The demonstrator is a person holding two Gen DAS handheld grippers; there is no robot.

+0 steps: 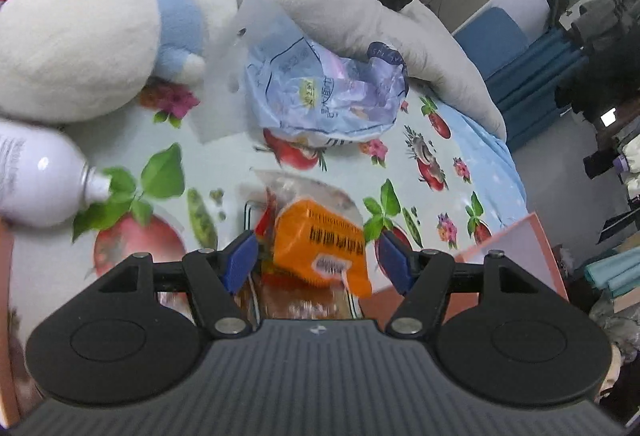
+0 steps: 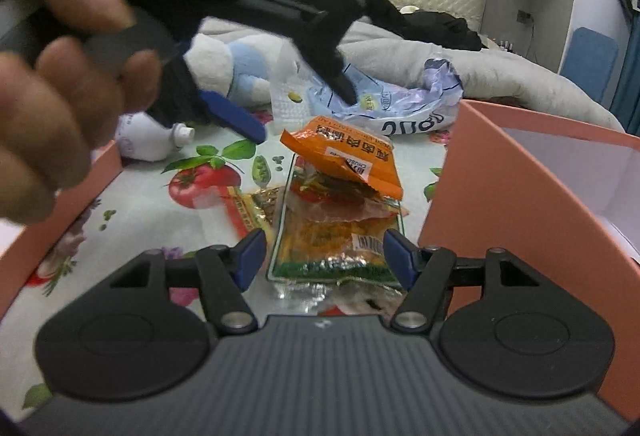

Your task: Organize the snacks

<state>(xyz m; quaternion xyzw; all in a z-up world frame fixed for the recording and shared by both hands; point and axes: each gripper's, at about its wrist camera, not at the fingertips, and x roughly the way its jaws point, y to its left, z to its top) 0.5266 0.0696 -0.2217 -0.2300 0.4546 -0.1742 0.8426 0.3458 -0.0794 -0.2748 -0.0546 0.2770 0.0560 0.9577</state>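
Observation:
A pile of snack packets lies on a fruit-print cloth [image 1: 224,156]. On top is an orange packet [image 1: 320,248] [image 2: 344,160]; under it is a clear packet with a green edge [image 2: 332,248], and a yellow packet [image 2: 256,208] lies to the left. My left gripper [image 1: 318,260] [image 2: 304,116] hangs open over the orange packet, its blue pads [image 1: 240,260] apart from it. My right gripper [image 2: 326,256] is open too, its pads on either side of the clear packet's near end, apart from it. A hand [image 2: 52,96] holds the left gripper.
A pink box [image 2: 520,196] [image 1: 516,248] stands open to the right of the pile, and a pink edge [image 2: 60,204] runs along the left. Behind the pile are a crumpled blue bag [image 1: 324,92], a white bottle [image 1: 36,176], a plush toy [image 1: 80,44] and a grey blanket [image 1: 400,20].

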